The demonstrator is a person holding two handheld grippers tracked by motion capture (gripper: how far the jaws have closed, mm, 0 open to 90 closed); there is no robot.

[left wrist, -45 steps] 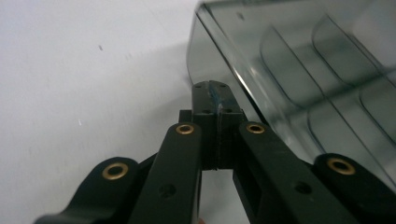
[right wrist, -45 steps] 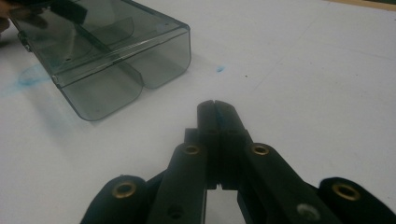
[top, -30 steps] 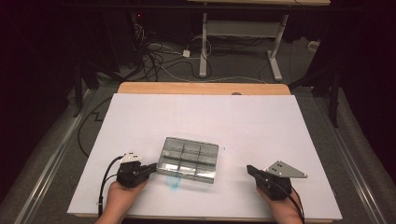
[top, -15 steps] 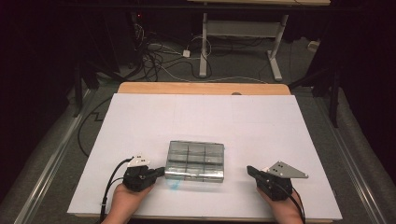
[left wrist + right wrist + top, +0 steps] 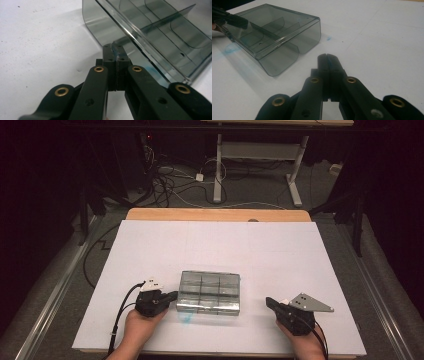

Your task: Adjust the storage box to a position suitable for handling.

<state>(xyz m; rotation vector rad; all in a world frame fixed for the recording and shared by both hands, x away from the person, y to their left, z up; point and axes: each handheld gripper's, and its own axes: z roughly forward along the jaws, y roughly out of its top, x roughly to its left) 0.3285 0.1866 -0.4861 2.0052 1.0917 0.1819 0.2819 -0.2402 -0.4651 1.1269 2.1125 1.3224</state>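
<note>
Box [image 5: 209, 292] shifted right w/ left tongs [image 5: 172, 295]; right hand [image 5: 300, 340] rests.

The compartment box [image 5: 210, 292] lies on my counter [image 5: 215, 245], toward the 6 o'clock edge and a little to the 9 o'clock side of the middle. My left tongs [image 5: 174, 296] sit at the box's 9 o'clock side, tips together and right up against its near corner; I cannot tell whether they touch. My right tongs [image 5: 269, 301] rest on the counter at the box's 3 o'clock, apart from it, tips together and pointing toward 10 o'clock. Inside the box, dividers [image 5: 165, 22] split it into compartments, three across. Beyond the counter's 12 o'clock edge, cables [image 5: 175, 180] lie on the floor before a table frame [image 5: 255, 150].
</note>
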